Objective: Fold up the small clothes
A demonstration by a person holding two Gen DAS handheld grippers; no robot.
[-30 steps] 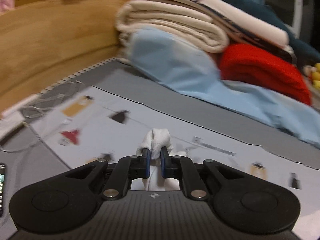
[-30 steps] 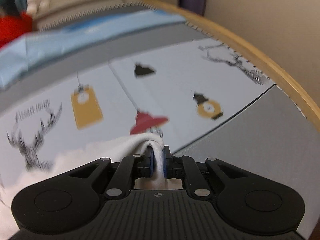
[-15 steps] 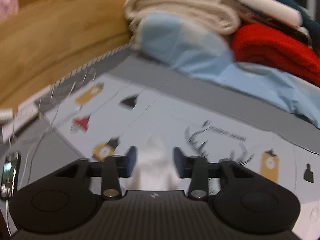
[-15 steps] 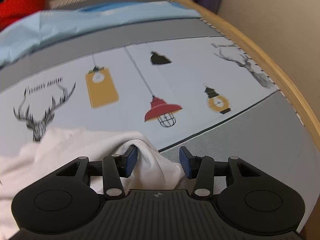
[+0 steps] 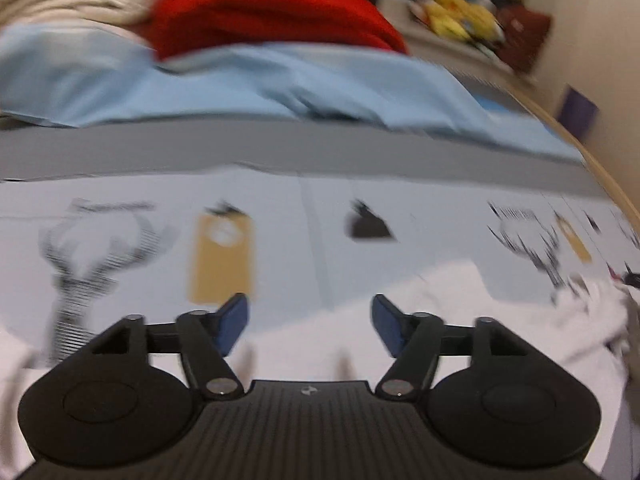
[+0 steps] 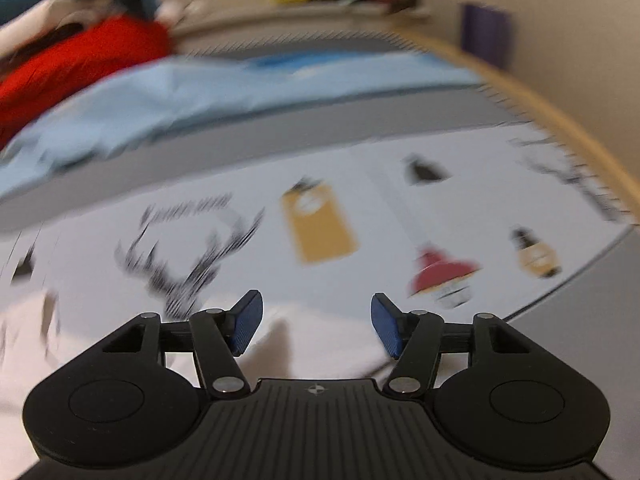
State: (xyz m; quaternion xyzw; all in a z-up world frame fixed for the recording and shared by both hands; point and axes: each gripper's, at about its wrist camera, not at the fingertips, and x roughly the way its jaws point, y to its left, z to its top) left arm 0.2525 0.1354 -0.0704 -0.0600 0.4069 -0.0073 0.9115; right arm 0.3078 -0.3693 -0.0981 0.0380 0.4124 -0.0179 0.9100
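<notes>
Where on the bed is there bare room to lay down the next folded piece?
Free: the printed sheet between the white garment and the light blue cloth. Crowded: the back, with the red fabric pile.

Against the printed sheet as landmark: one white garment lies on its near edge, and beyond its far edge lie one light-blue cloth and, behind that, one red folded cloth. Printed on the sheet, the right wrist view shows one antler drawing, one yellow tag lamp, one black shade, one red lamp and one yellow lantern. Two grippers are in view, one per camera, each with two blue pads.
</notes>
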